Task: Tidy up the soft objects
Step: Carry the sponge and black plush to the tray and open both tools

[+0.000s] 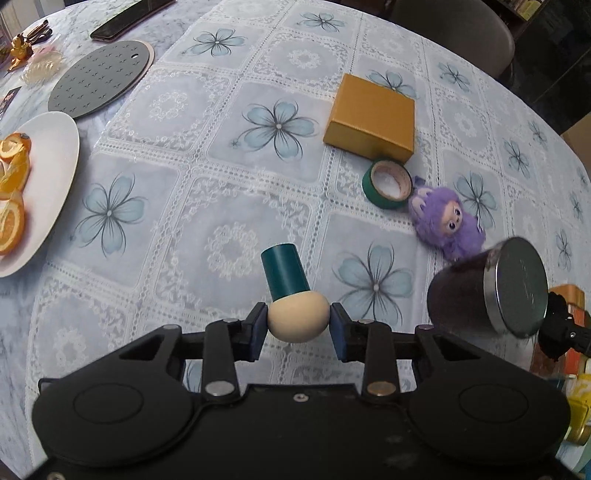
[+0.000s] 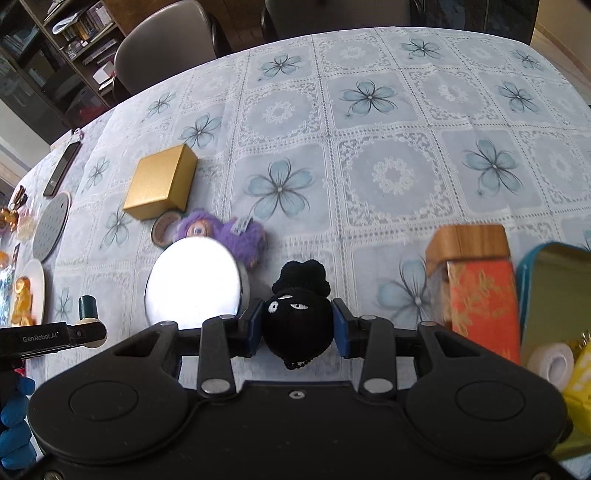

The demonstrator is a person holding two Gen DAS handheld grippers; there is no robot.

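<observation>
My left gripper is shut on a toy with a cream ball head and teal cone body, held above the tablecloth. My right gripper is shut on a black crocheted plush with stitched eyes. A purple furry plush lies on the cloth to the right of the left gripper, next to a green tape roll; it also shows in the right wrist view. The left gripper with the teal toy shows at the far left of the right wrist view.
A gold box sits behind the tape. A dark jar with a metal lid is at right. A plate of orange slices, a grey trivet and a phone lie left. An orange box and an open teal tin stand right.
</observation>
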